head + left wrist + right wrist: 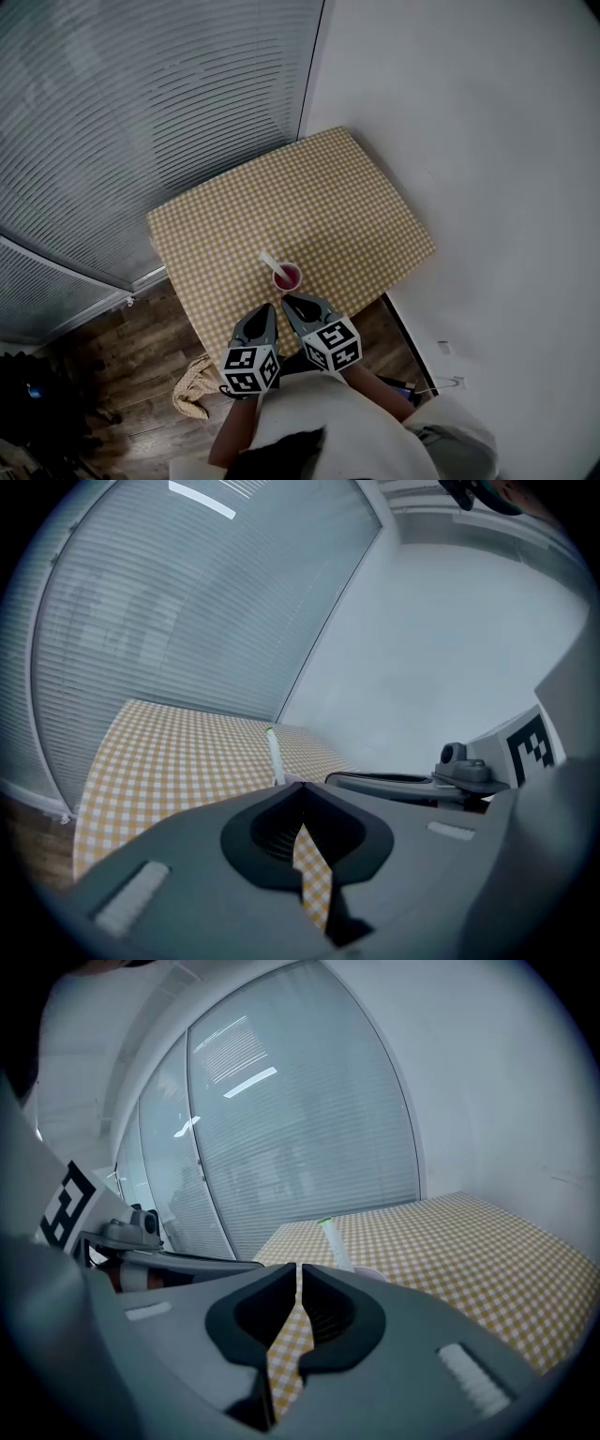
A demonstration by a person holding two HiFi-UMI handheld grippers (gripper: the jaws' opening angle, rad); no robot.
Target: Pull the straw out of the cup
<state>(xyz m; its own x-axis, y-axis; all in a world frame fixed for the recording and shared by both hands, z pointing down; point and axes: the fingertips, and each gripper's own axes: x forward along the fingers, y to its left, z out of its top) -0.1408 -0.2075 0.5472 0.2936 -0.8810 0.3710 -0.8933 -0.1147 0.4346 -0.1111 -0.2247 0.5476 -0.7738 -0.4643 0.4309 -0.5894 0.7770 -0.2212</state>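
Straw: slim white plastic straw [270,262] leaning in the small pink cup [287,277] on the yellow-checked table [328,178].
Handling: looks light and crushable, so pinch it gently near its top.
Grippers: left gripper [300,785] and right gripper [299,1267] both closed, empty.

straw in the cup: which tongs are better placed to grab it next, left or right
Left, by a little. The straw leans out of the cup toward the left tongs, while the right tongs point at the cup itself. Both are shut and must open first.
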